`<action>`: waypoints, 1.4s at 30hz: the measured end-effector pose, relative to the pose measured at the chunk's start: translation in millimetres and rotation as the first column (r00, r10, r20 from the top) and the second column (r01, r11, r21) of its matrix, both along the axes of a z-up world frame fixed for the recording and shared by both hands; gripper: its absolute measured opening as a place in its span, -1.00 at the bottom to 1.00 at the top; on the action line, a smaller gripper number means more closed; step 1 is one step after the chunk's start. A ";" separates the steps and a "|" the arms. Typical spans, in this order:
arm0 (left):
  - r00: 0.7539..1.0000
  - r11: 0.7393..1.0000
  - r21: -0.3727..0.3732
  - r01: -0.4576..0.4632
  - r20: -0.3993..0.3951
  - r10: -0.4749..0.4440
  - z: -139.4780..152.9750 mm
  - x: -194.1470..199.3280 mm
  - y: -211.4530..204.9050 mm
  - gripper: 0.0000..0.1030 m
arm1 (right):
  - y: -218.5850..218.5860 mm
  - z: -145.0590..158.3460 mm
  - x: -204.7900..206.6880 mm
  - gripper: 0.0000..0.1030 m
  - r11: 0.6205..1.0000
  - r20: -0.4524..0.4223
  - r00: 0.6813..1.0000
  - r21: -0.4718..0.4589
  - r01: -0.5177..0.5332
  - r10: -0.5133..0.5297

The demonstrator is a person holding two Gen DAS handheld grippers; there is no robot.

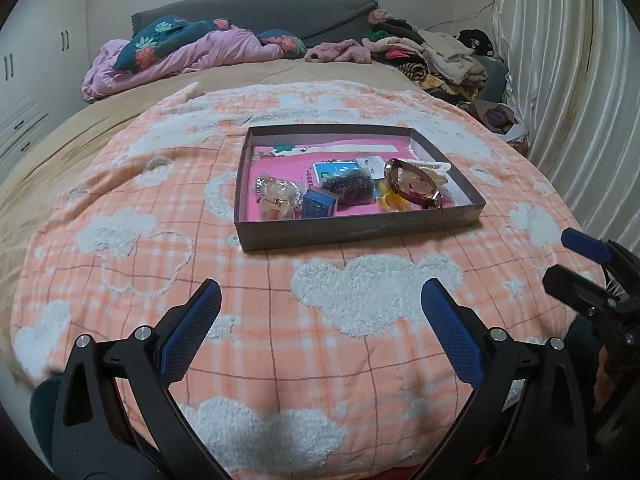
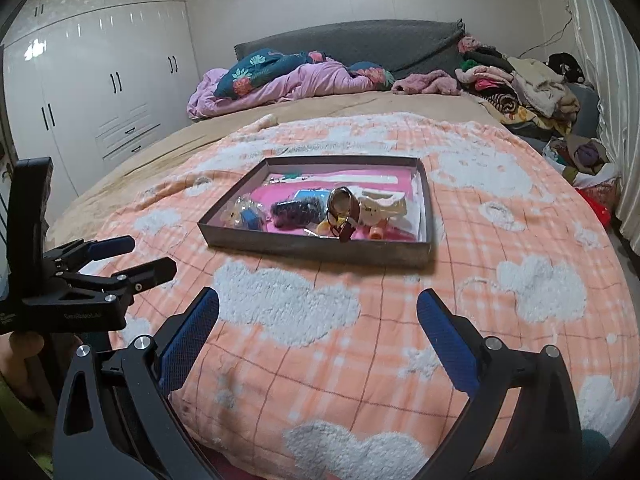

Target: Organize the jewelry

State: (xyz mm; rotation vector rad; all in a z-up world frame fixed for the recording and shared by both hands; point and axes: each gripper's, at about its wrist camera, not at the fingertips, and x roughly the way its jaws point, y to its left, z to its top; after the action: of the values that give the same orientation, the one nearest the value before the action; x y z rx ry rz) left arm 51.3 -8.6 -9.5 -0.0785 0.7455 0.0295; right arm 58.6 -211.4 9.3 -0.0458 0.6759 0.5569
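A shallow grey box (image 1: 352, 234) with a pink lining lies on the orange cloud blanket; it also shows in the right wrist view (image 2: 312, 250). Inside lie brown sunglasses (image 1: 414, 184), a bag of dark beads (image 1: 350, 186), a small blue box (image 1: 318, 204), a clear ornament (image 1: 274, 200), yellow rings (image 1: 390, 202) and cards. My left gripper (image 1: 322, 308) is open and empty, short of the box's near wall. My right gripper (image 2: 318, 312) is open and empty, also short of the box; it shows at the right edge of the left wrist view (image 1: 576, 256).
The orange blanket (image 1: 160, 240) covers the near half of a bed. Crumpled pink and blue bedding (image 1: 180, 48) and a heap of clothes (image 1: 440, 56) lie at the headboard. Curtains (image 1: 560, 80) hang on the right. White wardrobes (image 2: 100, 80) stand on the left.
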 end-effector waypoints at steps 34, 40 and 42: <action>1.000 1.000 0.005 -0.005 0.006 0.005 4.1 -2.8 0.5 0.82 | -2.1 5.4 -1.8 0.92 1.000 0.018 1.000 -0.013 0.022 -0.022; 1.000 1.000 0.007 -0.009 0.004 0.009 3.9 -2.8 1.1 0.82 | -2.5 6.1 -2.2 0.92 1.000 0.020 1.000 -0.015 0.025 -0.024; 1.000 1.000 0.005 -0.011 0.001 0.011 4.2 -2.2 2.0 0.82 | -3.3 7.1 -2.1 0.92 1.000 0.023 0.999 -0.017 0.026 -0.026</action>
State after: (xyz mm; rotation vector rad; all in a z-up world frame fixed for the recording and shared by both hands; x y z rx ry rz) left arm 49.1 -6.6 -5.3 -0.0779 0.7445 0.0412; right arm 56.5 -214.8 16.4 -0.0587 0.6586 0.5248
